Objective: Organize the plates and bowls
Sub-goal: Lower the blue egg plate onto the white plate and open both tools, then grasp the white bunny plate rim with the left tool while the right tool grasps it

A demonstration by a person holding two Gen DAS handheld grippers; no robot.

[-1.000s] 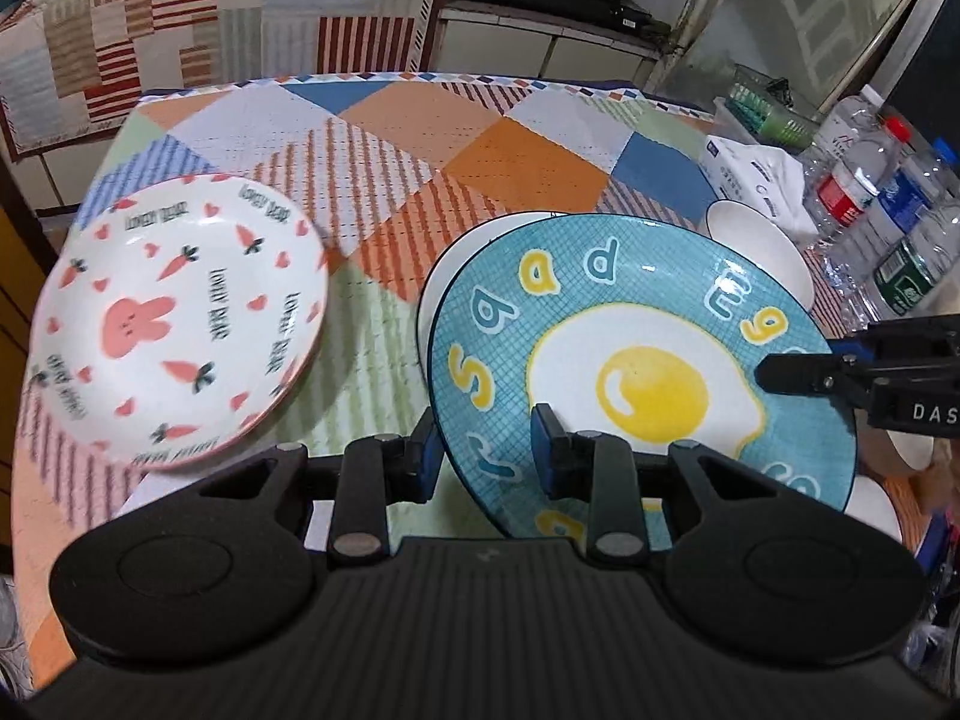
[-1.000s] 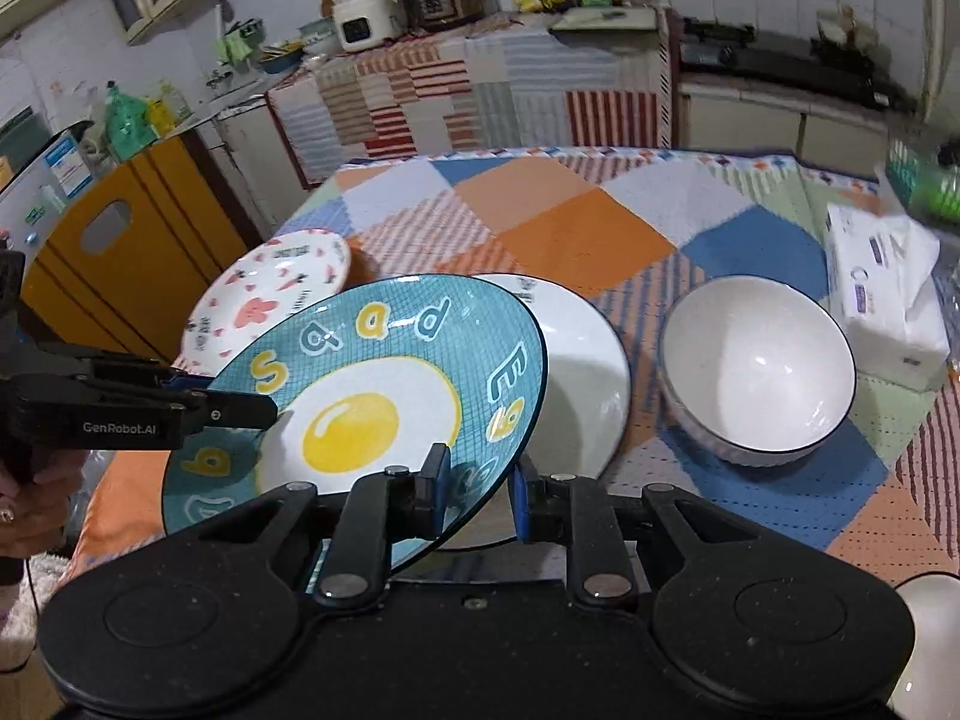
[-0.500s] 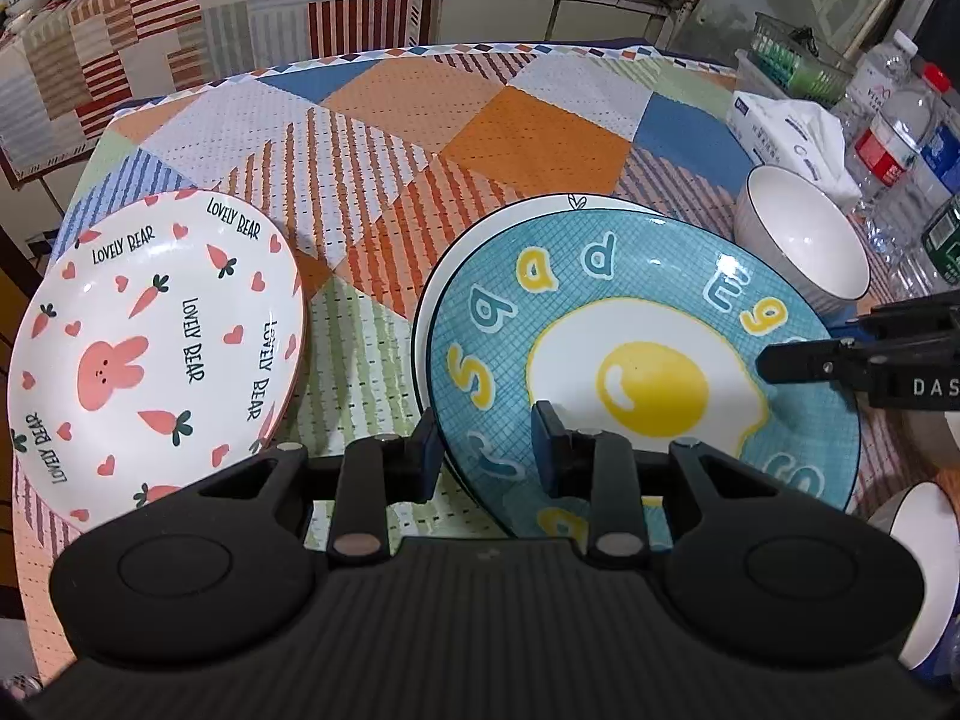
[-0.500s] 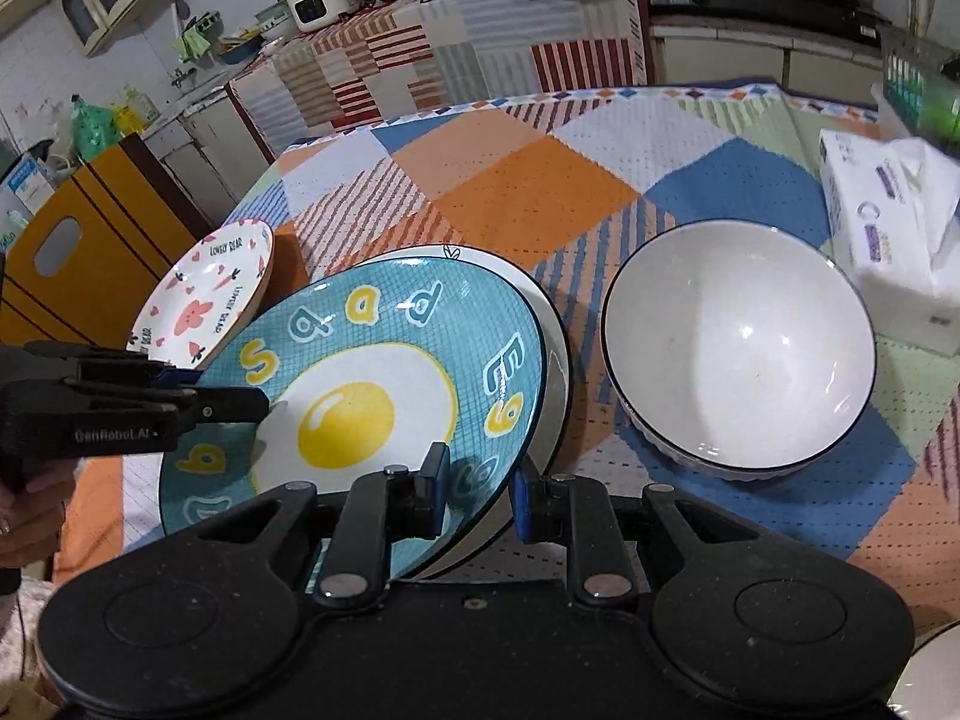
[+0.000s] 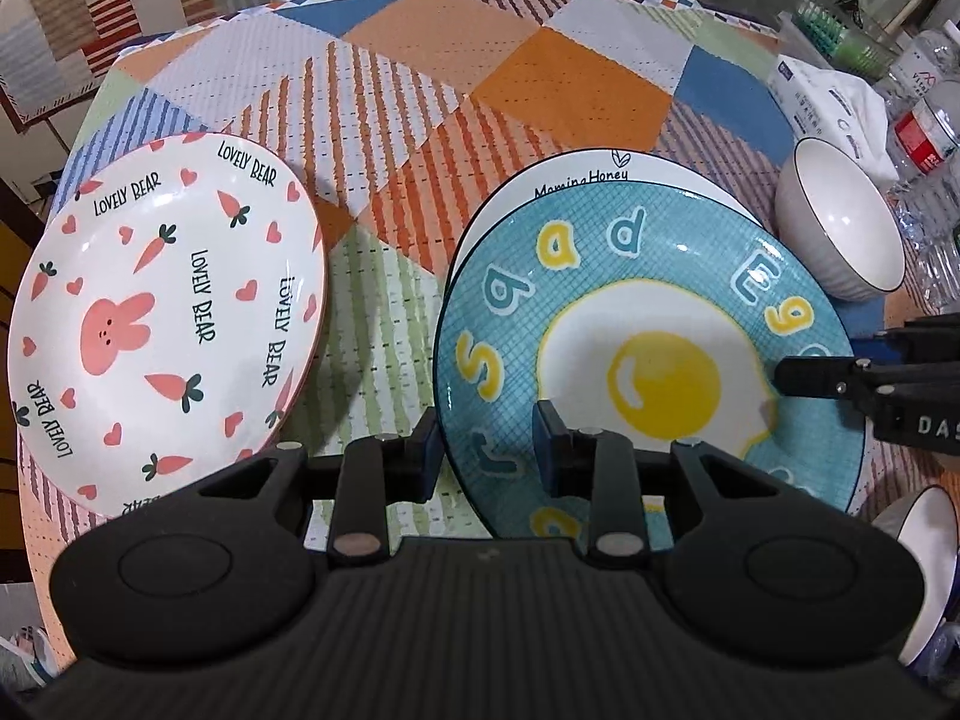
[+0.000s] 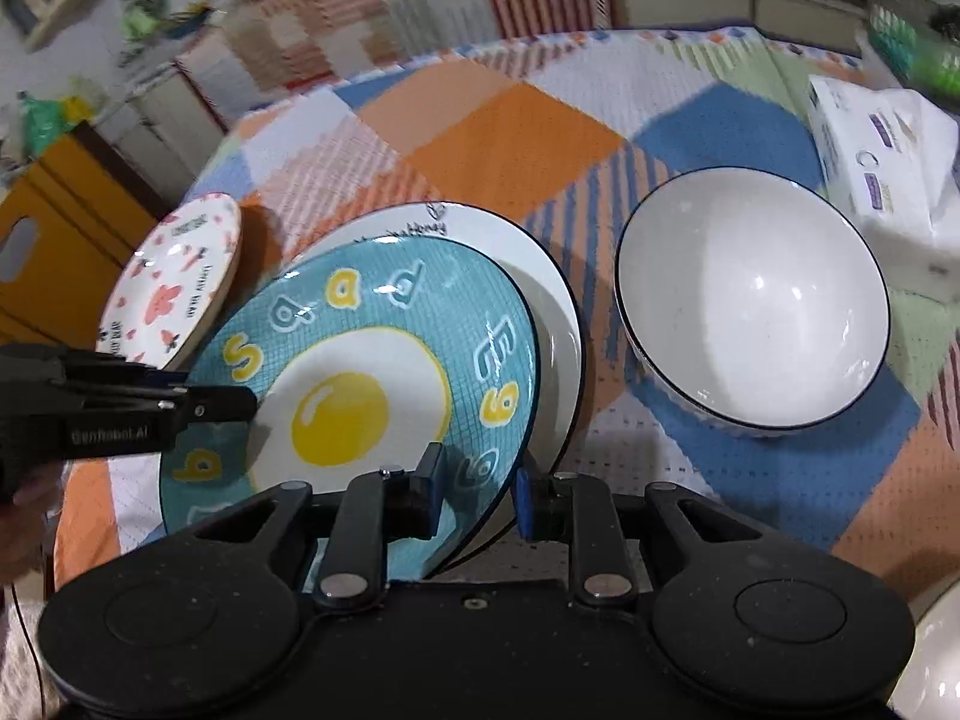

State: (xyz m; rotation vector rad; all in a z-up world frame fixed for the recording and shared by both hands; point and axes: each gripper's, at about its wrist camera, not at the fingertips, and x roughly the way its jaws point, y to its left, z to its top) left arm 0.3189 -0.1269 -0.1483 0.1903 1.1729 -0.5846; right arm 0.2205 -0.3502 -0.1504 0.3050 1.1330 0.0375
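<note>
A blue egg-print plate (image 5: pixel 642 360) (image 6: pixel 372 384) lies on top of a white "Morning Honey" plate (image 5: pixel 594 171) (image 6: pixel 540 276). My left gripper (image 5: pixel 486 450) straddles the blue plate's near-left rim, jaws wide and not clamped. My right gripper (image 6: pixel 477 495) straddles its opposite rim with a gap at both pads. A white bunny-and-carrot plate (image 5: pixel 162 312) (image 6: pixel 174 282) lies to the left. A white bowl (image 6: pixel 750 300) (image 5: pixel 840 222) stands to the right.
A tissue pack (image 6: pixel 882 174) (image 5: pixel 822 102) lies beyond the bowl. Water bottles (image 5: pixel 924 126) stand at the right edge of the table. Another white bowl (image 5: pixel 918 564) sits at the near right. A patchwork cloth (image 5: pixel 510 72) covers the table.
The blue plate has come down onto the white plate. Both grippers lowered with it, and the right gripper's jaws have opened off the rim.
</note>
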